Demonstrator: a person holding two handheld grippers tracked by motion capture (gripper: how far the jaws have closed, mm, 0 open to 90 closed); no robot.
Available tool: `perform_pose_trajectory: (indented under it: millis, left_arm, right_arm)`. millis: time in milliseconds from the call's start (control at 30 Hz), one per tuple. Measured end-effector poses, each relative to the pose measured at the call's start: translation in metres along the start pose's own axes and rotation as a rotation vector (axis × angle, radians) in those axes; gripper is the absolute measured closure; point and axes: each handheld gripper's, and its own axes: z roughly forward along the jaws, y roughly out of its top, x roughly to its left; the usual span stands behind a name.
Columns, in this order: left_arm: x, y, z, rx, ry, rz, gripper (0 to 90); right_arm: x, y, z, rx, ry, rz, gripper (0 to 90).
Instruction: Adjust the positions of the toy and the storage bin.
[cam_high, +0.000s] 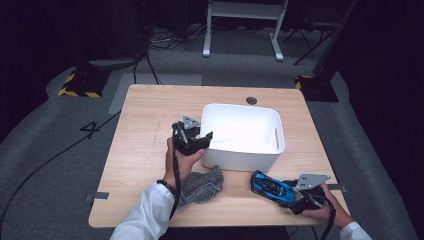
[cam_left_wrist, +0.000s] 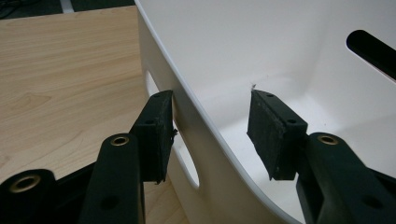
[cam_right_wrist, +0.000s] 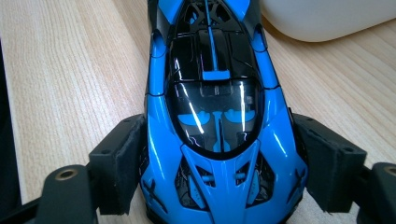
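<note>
A white plastic bin (cam_high: 244, 159) stands in the middle of the wooden table (cam_high: 150, 125). My left gripper (cam_high: 206, 138) straddles the bin's left wall near its top edge. In the left gripper view the bin (cam_left_wrist: 233, 46) has one pad just outside by the handle slot (cam_left_wrist: 187, 168) and the other inside, apart from the wall; the left gripper (cam_left_wrist: 212, 135) is open. A blue and black toy car (cam_high: 270, 185) sits on the table in front of the bin's right corner. My right gripper (cam_high: 291, 194) is shut on it, its pads against both flanks of the car (cam_right_wrist: 215, 93).
A crumpled grey cloth (cam_high: 202, 184) lies on the table under my left forearm, in front of the bin. The bin's front corner (cam_right_wrist: 327, 16) rises just beyond the car. A round cable hole (cam_high: 251, 100) sits near the table's far edge. Cables run across the floor.
</note>
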Motion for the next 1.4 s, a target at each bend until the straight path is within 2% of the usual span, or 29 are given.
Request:
perform_pose_trajectory:
  millis: [167,300,433,533,700,800,867,933,1000,1167,1267,1400]
  left_arm:
    - [-0.002,-0.002,-0.006,0.001,-0.013,0.014,50.4]
    - [-0.001,-0.005,-0.013,-0.02,-0.04,0.041,49.4]
    - [0.002,-0.005,-0.018,-0.051,-0.061,0.063,38.5]
    - [0.004,-0.002,-0.025,-0.08,-0.081,0.078,35.3]
    - [0.009,0.002,-0.038,-0.084,-0.095,0.122,26.2]
    - [0.011,0.002,-0.045,-0.084,-0.08,0.151,23.0]
    - [0.012,0.0,-0.049,-0.08,-0.1,0.158,20.1]
    - [0.014,-0.003,-0.054,-0.08,-0.116,0.19,16.7]
    - [0.014,-0.008,-0.057,-0.067,-0.097,0.227,16.6]
    - [0.016,-0.026,-0.064,-0.037,-0.093,0.314,15.9]
    - [0.019,-0.04,-0.065,-0.009,-0.114,0.337,15.9]
    - [0.025,-0.064,-0.061,0.072,-0.143,0.359,16.0]
  right_arm:
    - [-0.001,0.0,0.0,0.0,0.005,-0.006,24.2]
    - [-0.001,0.0,0.0,-0.002,0.009,-0.007,24.3]
    - [-0.001,-0.001,0.0,-0.005,0.009,-0.005,24.3]
    - [-0.001,-0.001,0.0,-0.009,0.009,-0.005,24.2]
    - [-0.001,-0.002,0.0,-0.015,0.007,-0.006,24.0]
    - [-0.001,-0.002,0.0,-0.017,0.003,-0.002,23.9]
    - [-0.001,-0.002,0.0,-0.016,0.002,-0.004,23.9]
    - [-0.001,-0.002,0.0,-0.016,0.003,-0.006,23.9]
    - [-0.001,-0.002,0.0,-0.015,0.004,-0.008,24.1]
    - [-0.001,-0.002,0.0,-0.017,0.009,-0.01,24.3]
    - [-0.001,-0.002,-0.001,-0.014,0.008,-0.012,24.6]
    - [-0.001,-0.001,-0.001,-0.004,0.011,-0.013,24.8]
